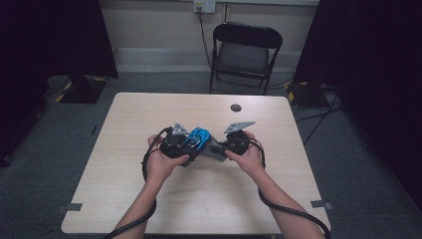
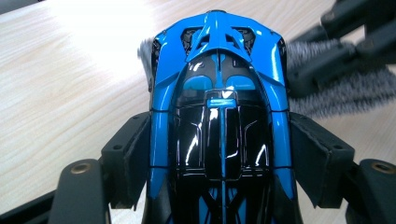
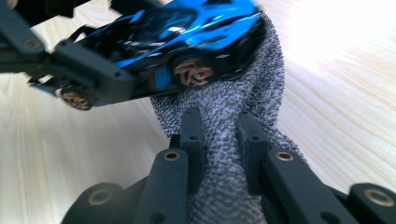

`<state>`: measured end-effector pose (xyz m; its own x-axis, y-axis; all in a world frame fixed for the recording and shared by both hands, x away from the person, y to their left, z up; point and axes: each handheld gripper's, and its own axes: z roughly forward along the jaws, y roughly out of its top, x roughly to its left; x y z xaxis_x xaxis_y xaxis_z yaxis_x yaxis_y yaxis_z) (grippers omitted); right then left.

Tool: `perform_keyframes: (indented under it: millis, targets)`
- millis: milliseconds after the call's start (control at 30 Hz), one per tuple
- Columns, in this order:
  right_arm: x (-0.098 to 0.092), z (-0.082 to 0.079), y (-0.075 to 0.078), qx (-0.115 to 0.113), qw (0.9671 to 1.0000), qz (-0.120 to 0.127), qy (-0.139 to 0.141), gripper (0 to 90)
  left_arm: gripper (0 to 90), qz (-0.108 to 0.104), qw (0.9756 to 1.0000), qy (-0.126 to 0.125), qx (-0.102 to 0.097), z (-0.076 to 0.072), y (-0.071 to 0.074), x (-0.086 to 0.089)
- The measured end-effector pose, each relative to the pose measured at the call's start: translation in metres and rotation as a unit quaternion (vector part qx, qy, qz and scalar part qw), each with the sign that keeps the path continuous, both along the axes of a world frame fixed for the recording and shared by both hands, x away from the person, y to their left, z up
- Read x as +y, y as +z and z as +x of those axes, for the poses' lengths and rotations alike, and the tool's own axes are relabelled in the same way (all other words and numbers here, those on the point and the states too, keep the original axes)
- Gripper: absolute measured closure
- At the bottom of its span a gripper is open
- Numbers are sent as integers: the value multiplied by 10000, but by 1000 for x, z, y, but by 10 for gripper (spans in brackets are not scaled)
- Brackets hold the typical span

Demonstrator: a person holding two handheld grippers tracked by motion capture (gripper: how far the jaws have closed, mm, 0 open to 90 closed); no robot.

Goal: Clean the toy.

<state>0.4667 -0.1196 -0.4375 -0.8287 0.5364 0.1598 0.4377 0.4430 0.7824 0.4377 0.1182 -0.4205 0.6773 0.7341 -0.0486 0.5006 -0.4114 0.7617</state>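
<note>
Grip on the blue toy car (image 2: pixel 219 116) came from my left gripper (image 2: pixel 219 154), clamped across its sides mid-table, while my right gripper (image 3: pixel 219 135) pinched the grey cloth (image 3: pixel 224 116) against its far end, apparently to wipe it.

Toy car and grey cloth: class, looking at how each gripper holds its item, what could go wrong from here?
1. The left gripper clamps the blue toy car by its glossy sides; the smooth body could slip out under rubbing pressure.
2. The right gripper pinches just a fold of the grey cloth; it may pull free or bunch up.
3. The cloth lies against a wheel and might snag there.
</note>
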Motion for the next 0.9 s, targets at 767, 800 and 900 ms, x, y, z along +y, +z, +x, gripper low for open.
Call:
perform_keyframes:
  millis: [767,800,900]
  targets:
    - [17,-11,-6,29,9995,23,320,760,285,-104,9997,167,129,14,0,-3]
    - [17,-12,-6,30,9994,23,334,760,285,-64,9998,164,113,15,1,-3]
    - [20,-14,-7,28,9992,29,409,760,285,-107,9996,219,120,16,2,-3]
